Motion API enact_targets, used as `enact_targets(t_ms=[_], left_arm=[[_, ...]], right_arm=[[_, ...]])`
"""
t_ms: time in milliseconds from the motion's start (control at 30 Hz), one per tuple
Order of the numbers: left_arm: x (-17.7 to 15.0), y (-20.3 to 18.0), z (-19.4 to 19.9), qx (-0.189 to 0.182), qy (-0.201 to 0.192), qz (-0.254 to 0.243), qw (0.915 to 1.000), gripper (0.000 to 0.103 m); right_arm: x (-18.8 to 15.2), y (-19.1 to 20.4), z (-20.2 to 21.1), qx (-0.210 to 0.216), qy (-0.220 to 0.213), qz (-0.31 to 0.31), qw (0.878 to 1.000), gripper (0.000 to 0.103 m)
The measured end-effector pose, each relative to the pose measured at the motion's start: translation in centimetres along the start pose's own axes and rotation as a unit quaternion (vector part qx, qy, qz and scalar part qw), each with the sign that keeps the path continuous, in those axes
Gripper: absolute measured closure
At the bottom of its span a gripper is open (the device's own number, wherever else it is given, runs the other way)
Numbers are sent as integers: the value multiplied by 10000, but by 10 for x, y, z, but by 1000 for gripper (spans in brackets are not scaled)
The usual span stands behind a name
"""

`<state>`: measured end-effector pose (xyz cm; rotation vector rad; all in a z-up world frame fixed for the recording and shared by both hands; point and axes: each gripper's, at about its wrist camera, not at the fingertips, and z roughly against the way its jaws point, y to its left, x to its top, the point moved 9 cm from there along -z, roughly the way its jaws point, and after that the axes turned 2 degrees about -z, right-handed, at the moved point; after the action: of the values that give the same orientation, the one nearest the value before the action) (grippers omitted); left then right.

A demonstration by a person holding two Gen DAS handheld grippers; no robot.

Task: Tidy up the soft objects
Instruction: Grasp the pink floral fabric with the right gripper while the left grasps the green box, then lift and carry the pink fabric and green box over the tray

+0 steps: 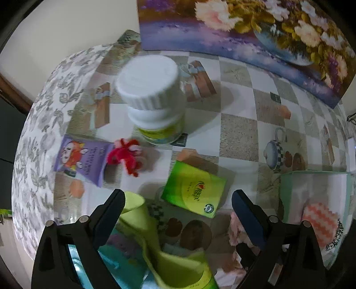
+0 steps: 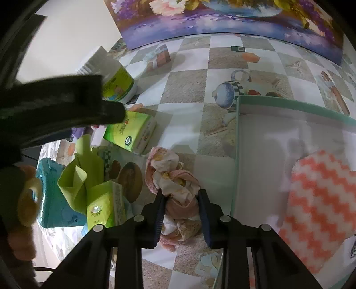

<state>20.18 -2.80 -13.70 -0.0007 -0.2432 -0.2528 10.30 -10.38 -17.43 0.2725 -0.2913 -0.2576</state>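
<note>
A: Checkered tablecloth (image 2: 184,89) with printed teapots, floral painting (image 2: 222,20) propped along the back wall. Tongs first?

B: Right gripper (image 2: 181,209): jaws pressed in on the crumpled pink floral cloth (image 2: 173,177), which sits on the table just left of the mint-rimmed box (image 2: 238,137). Pinching it, by the look; whether it is lifted off the surface I cannot tell. Left gripper (image 1: 178,206): spread wide, holding nothing, hovering over a lime-green cloth strip (image 1: 142,222) that lies beneath and between its fingers.

A: Outward from there?

B: Green tissue pack (image 1: 193,189) just ahead of the left gripper, red plush scrap (image 1: 126,155) and purple packet (image 1: 82,157) beyond, white-capped bottle (image 1: 153,95) farther back. Teal item (image 2: 55,200) beside the green strip. Box already holds an orange zigzag towel (image 2: 318,211).

A: Step in hand?

B: Judged: securing the floral cloth for transfer. Next move calls for lifting it clear of the box wall, carrying right, releasing beside the towel. Limp fabric may trail and snag the rim.
</note>
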Motion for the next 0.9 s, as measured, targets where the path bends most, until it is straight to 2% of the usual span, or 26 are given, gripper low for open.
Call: enact_targets(t_ms=[200, 267, 333, 367, 633, 900], left_arm=[[-1, -13, -22, 8, 132, -81, 9999, 9], [-3, -15, -28, -15, 208, -85, 9997, 17], [-5, -17, -33, -106, 259, -68, 9996, 29], [-5, -18, -34, -155, 257, -57, 9995, 31], [-7, -10, -34, -284, 208, 114, 9993, 32], [4, 4, 6, -456, -185, 332, 9982, 32]], right_arm=[[0, -5, 1, 51, 1, -30, 10000, 74], [4, -9, 1, 52, 2, -29, 10000, 74], [4, -8, 0, 53, 2, -38, 10000, 74], [4, -9, 0, 56, 1, -41, 10000, 74], [4, -8, 2, 64, 18, -51, 10000, 74], [8, -7, 15, 186, -63, -203, 9996, 76]])
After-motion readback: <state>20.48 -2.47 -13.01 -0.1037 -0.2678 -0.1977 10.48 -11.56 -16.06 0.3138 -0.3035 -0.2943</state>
